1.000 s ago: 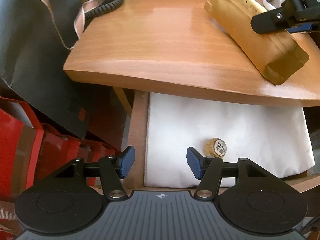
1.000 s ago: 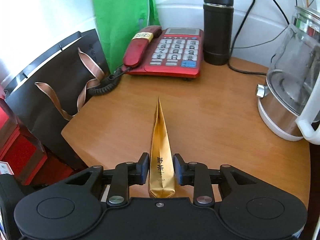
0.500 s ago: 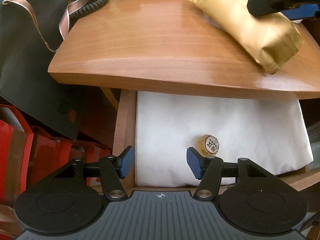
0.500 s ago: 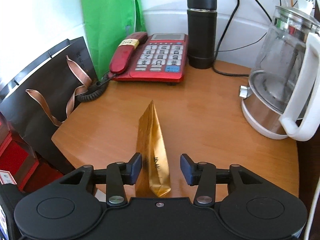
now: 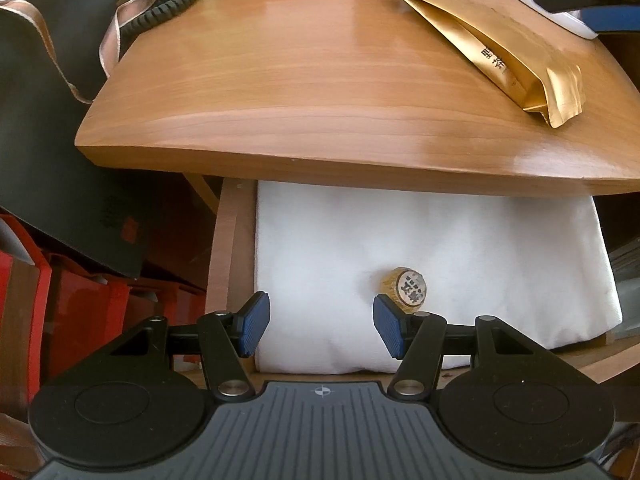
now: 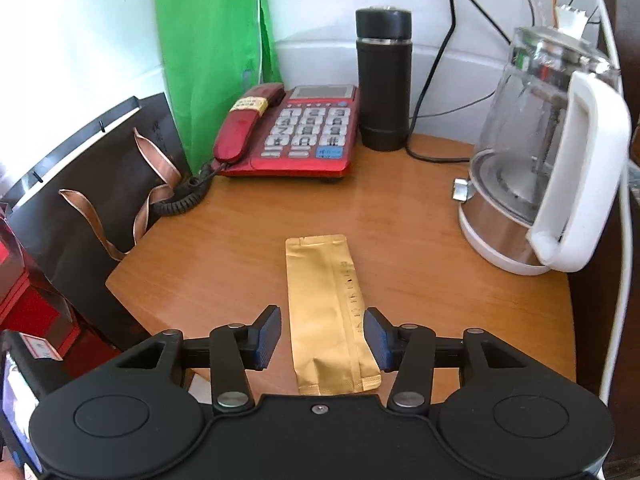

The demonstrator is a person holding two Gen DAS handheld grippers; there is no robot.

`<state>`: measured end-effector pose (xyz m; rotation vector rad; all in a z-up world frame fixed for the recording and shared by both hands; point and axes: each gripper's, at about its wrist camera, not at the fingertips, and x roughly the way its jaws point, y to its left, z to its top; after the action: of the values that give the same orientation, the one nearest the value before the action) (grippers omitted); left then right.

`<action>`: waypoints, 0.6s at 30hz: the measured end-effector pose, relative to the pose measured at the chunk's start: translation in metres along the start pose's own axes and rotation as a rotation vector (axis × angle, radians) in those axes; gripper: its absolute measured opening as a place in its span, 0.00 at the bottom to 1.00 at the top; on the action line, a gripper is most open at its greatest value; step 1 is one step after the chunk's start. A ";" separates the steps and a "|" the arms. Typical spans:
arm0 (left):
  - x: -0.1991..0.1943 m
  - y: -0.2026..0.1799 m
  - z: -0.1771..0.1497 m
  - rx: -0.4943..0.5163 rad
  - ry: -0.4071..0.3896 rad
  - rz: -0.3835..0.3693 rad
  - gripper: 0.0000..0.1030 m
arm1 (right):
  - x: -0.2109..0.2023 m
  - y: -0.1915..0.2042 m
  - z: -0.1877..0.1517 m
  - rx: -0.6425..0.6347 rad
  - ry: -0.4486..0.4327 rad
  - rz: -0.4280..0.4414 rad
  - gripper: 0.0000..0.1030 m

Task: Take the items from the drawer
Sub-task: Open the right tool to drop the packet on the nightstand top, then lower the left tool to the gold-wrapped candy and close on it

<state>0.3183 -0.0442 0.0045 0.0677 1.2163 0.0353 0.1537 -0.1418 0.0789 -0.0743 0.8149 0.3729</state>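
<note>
A gold foil pouch (image 6: 328, 308) lies flat on the wooden tabletop (image 6: 420, 248); it also shows in the left wrist view (image 5: 492, 56). My right gripper (image 6: 322, 338) is open, its pads on either side of the pouch's near end, not touching it. The open drawer (image 5: 228, 264) sits under the tabletop, lined with white cloth (image 5: 440, 240). A small round gold-wrapped item (image 5: 405, 289) lies on the cloth. My left gripper (image 5: 320, 326) is open and empty just above the drawer's front, the round item just beyond its right fingertip.
A red telephone (image 6: 296, 136), a black flask (image 6: 384, 80) and a glass kettle (image 6: 540, 184) stand at the back of the table. A black paper bag (image 6: 92, 184) and red boxes (image 5: 48, 312) stand left of the table.
My right gripper opened and let go of the gold pouch, which fell from upright on its edge to flat on the tabletop. The left gripper shifted slightly over the drawer.
</note>
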 end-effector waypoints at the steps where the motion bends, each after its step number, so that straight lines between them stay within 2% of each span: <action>1: 0.000 -0.001 0.000 0.001 0.001 -0.001 0.59 | -0.002 0.000 -0.001 0.001 -0.004 0.003 0.43; 12: 0.004 -0.007 0.001 0.011 0.023 -0.012 0.59 | -0.029 -0.001 -0.027 0.029 -0.010 0.023 0.43; 18: 0.011 -0.009 0.004 0.005 0.048 -0.041 0.59 | -0.026 0.001 -0.052 0.005 0.050 0.010 0.43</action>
<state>0.3255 -0.0522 -0.0054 0.0463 1.2652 -0.0023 0.1006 -0.1595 0.0618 -0.0751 0.8656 0.3792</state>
